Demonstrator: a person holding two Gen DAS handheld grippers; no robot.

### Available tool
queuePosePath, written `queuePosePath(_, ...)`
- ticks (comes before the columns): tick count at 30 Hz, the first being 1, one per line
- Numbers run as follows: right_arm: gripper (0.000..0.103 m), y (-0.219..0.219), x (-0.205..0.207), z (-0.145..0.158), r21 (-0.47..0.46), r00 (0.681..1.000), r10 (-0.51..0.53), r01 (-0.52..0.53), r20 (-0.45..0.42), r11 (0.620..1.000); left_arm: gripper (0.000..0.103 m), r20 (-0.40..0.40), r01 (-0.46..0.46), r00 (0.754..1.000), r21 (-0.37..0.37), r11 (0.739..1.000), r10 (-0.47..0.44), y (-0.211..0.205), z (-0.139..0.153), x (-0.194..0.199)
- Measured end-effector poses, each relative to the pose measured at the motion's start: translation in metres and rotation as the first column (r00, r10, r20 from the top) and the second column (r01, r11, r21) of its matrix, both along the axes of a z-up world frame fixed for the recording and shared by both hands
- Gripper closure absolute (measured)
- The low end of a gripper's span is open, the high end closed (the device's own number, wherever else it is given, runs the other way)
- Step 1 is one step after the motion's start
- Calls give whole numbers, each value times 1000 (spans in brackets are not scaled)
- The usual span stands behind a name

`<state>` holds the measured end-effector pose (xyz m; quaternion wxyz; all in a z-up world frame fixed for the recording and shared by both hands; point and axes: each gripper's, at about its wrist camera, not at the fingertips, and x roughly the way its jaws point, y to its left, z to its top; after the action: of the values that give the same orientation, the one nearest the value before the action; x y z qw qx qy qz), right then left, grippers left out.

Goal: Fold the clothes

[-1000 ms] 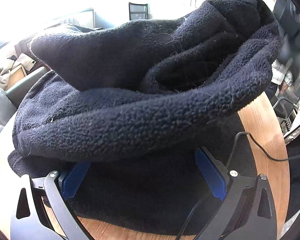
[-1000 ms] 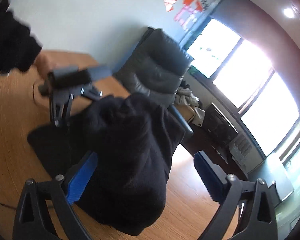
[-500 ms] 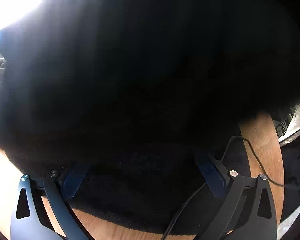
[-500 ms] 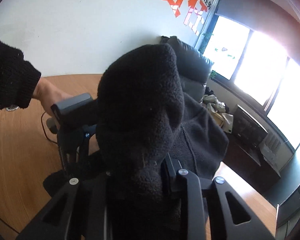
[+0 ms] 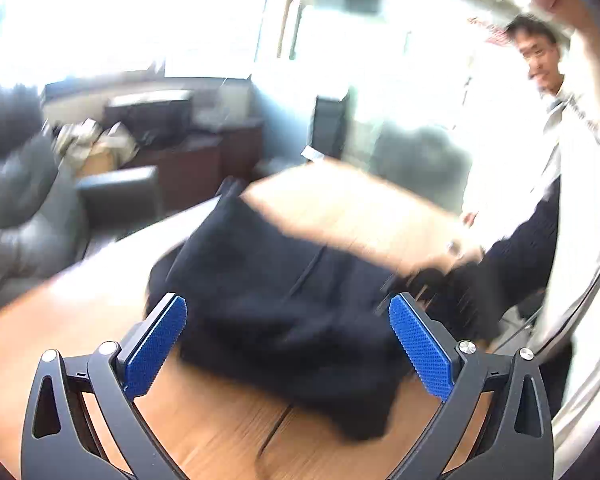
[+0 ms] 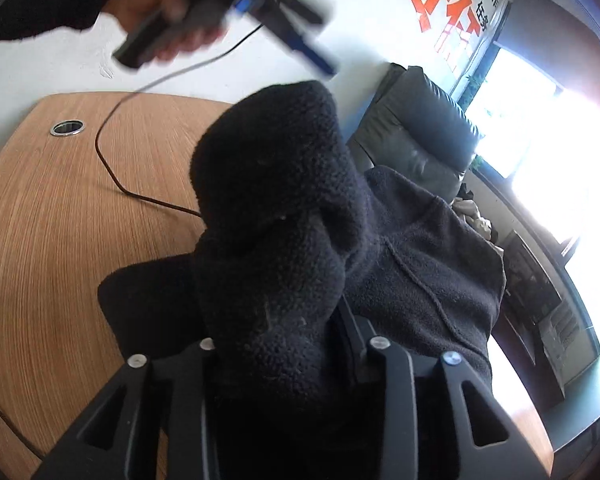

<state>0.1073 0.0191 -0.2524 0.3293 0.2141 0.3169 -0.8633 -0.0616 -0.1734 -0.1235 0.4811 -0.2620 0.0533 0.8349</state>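
The left gripper (image 5: pixel 288 344), a second ago low against the fleece (image 5: pixel 284 312) with cloth draped over its view, has been lifted clear; its jaws are spread wide and empty above the fleece. The right gripper (image 6: pixel 276 344), then open, is now clamped on a raised bunch of fleece. A fold is judged to be under way, with one side carried by the right alone. Counted: one fleece, on the table (image 6: pixel 60 208); two grippers; one table; one cable (image 6: pixel 112 168) left of the fleece.
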Motion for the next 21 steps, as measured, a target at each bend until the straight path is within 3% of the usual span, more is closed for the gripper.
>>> queuePosePath(2, 45, 0, 4, 3, -10, 1000, -5, 5, -2, 1000, 0, 10, 7, 1000, 37, 999, -7, 52, 12, -20)
queuePosePath(4, 39, 7, 10, 12, -48, 1000, -8, 9, 21, 999, 0, 64, 1, 998, 42, 999, -4, 89, 0, -41)
queuePosePath(6, 34, 19, 22, 26, -105, 999, 0, 5, 43, 994, 0, 116, -21, 993, 29, 999, 17, 120, -35, -65)
queuePosePath(9, 29, 46, 48, 43, -201, 991, 2, 25, 132, 979, 0, 272, -17, 962, -45, 999, 28, 158, -97, -78)
queuePosePath(11, 29, 66, 67, 47, -222, 973, -12, 65, 230, 973, 1, 317, -30, 946, -129, 991, 70, 168, -139, -86)
queuePosePath(13, 29, 90, 84, 51, -222, 949, -48, 122, 311, 968, 3, 327, -31, 942, -159, 987, 82, 163, -168, -85)
queuePosePath(16, 27, 126, 98, 52, -176, 926, -173, 242, 335, 954, 4, 285, -30, 955, -171, 985, 79, 154, -169, -75)
queuePosePath(18, 24, 146, 93, 50, -134, 912, -284, 334, 295, 933, 3, 273, -32, 958, -184, 982, 83, 149, -162, -71)
queuePosePath(21, 24, 165, 103, 45, -78, 883, -303, 352, 359, 933, 3, 266, -26, 961, -201, 979, 80, 148, -153, -71)
